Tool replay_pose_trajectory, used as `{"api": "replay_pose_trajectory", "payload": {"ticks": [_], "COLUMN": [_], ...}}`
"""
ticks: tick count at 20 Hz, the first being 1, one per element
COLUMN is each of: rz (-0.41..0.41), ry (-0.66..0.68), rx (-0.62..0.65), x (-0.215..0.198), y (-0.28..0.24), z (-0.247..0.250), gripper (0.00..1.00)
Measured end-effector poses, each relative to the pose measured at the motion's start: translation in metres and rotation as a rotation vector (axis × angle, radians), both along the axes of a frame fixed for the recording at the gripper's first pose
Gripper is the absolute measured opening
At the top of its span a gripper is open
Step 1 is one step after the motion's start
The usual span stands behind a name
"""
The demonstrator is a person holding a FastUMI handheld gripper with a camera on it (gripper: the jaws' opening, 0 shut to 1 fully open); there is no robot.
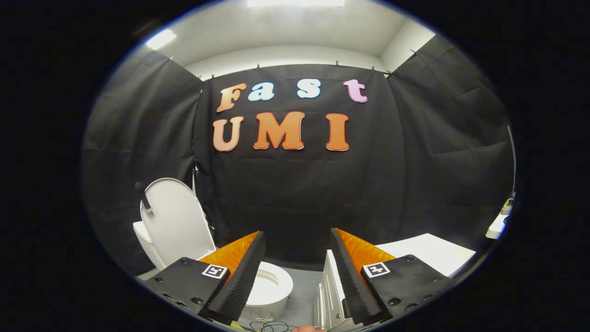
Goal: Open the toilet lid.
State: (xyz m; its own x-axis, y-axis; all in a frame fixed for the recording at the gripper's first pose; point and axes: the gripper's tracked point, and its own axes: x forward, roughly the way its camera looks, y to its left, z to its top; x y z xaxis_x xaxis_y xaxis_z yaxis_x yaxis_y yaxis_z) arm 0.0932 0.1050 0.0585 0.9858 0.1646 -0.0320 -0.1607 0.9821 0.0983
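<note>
Gripper [297, 258] spread wide, fingers apart, nothing between them. Toilet [272, 288] low beyond left finger, bowl partly hidden behind it. Toilet lid [177, 221] raised upright against black cloth wall. Metal rack, possibly radiator [329, 295], just beside right finger. White tabletop [433, 256] beyond right finger.
</note>
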Motion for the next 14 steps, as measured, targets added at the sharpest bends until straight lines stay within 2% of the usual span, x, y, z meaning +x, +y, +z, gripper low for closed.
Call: {"api": "replay_pose_trajectory", "payload": {"ticks": [3,9,14], "rz": [-0.037,-0.099,-0.094], "ry": [-0.014,-0.055,-0.034], "rx": [0.046,0.04,0.059], "x": [-0.003,0.004,0.006], "y": [-0.02,-0.046,-0.044], "z": [0.004,0.011,0.001], "gripper": [0.91,0.92,0.92]}}
